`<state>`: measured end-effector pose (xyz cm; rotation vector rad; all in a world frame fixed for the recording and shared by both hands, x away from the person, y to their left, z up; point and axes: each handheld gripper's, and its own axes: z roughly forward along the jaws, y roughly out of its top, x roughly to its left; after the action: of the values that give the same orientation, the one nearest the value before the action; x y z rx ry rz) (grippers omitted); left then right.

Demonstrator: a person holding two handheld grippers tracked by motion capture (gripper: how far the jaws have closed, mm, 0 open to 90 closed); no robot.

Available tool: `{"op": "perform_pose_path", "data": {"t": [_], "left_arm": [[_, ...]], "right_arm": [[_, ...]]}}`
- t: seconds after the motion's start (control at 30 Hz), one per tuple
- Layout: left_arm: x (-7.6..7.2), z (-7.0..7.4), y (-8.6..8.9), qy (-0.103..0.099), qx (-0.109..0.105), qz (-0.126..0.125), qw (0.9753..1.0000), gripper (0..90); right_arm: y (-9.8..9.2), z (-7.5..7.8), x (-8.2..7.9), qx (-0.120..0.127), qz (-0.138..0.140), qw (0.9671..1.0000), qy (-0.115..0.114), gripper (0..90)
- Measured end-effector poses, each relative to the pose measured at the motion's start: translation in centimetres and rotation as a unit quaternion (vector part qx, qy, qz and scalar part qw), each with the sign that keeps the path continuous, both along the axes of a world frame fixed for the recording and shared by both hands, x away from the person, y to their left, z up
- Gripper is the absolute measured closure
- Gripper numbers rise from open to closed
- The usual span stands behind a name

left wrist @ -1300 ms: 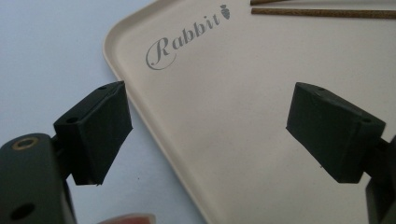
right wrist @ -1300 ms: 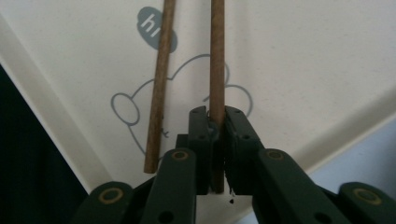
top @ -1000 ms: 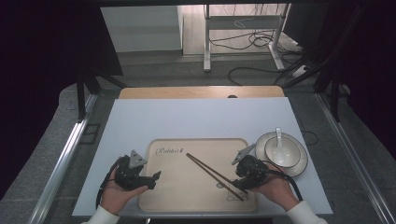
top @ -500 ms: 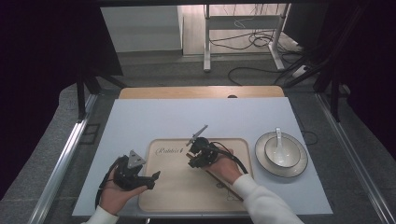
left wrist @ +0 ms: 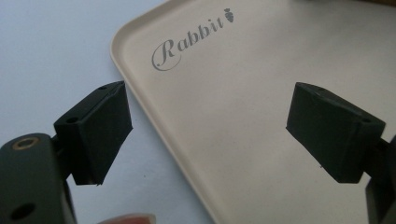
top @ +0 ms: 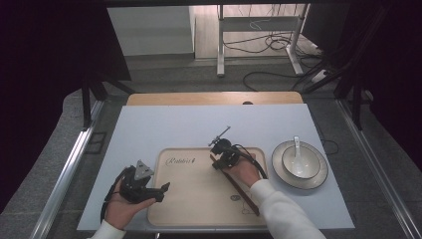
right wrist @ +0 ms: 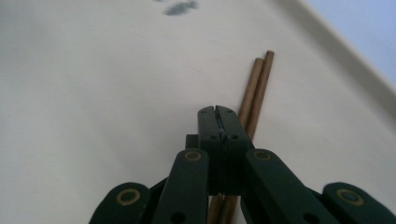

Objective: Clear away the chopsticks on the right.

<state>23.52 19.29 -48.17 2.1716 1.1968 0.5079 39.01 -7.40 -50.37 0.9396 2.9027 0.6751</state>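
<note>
A pair of brown wooden chopsticks [top: 238, 188] is lying side by side on a beige rectangular plastic tray [top: 194, 209] printed "Rabbit", running diagonally across the tray's right half toward its front right corner. The right tongs [top: 217, 160] are hovering over the far end of the chopsticks, jaws clenched together on nothing; in the right gripper view the chopsticks [right wrist: 256, 88] are passing just under the closed tips [right wrist: 217, 112]. The left tongs [top: 160, 189] are resting at the tray's front left edge, jaws released and wide apart. A white ceramic bowl with a spoon [top: 298, 160] is sitting on a plate near the bench's right edge.
</note>
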Motion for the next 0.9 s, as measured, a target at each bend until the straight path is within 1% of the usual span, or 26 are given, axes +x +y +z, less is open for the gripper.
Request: {"op": "perform_pose_path", "data": {"t": [0.07, 0.2, 0.4, 0.57, 0.67, 0.77, 0.8, 0.87, 0.9], "left_arm": [[0.0, 0.0, -0.1, -0.001, 0.000, -0.001, 1.0000, 14.1], [0.1, -0.1, 0.0, 0.000, 0.001, 0.001, 1.0000, 14.1], [0.1, -0.1, -0.1, 0.000, 0.002, 0.000, 1.0000, 14.1], [0.1, 0.0, -0.1, 0.000, 0.002, 0.000, 1.0000, 14.1], [0.1, -0.1, -0.1, 0.000, 0.002, 0.000, 1.0000, 14.1], [0.2, 0.0, -0.1, 0.000, 0.002, 0.001, 1.0000, 14.1], [0.3, 0.0, -0.1, -0.002, 0.001, 0.000, 1.0000, 14.1], [0.3, 0.0, -0.2, -0.002, 0.001, -0.002, 1.0000, 14.1], [0.3, -0.1, -0.2, 0.000, 0.002, -0.002, 1.0000, 14.1]], "right_arm": [[-1.0, 0.1, 0.3, -0.002, -0.016, 0.9999, -0.001, 89.1], [-3.3, 0.4, 0.5, -0.006, -0.040, 0.9992, -0.008, 89.1], [-5.8, 0.5, 0.6, -0.022, -0.066, 0.9974, -0.015, 89.2], [-8.1, 0.7, 0.5, -0.037, -0.093, 0.9949, -0.017, 89.2], [-9.3, 0.9, 0.4, -0.047, -0.107, 0.9929, -0.022, 89.2], [-10.2, 1.0, 0.4, -0.050, -0.113, 0.9920, -0.025, 89.1], [-10.3, 1.0, 0.3, -0.047, -0.115, 0.9919, -0.028, 89.1], [-10.3, 1.4, 0.0, -0.028, -0.106, 0.9933, -0.035, 89.1], [-10.3, 1.8, -0.3, -0.021, -0.102, 0.9937, -0.043, 89.1]]}}
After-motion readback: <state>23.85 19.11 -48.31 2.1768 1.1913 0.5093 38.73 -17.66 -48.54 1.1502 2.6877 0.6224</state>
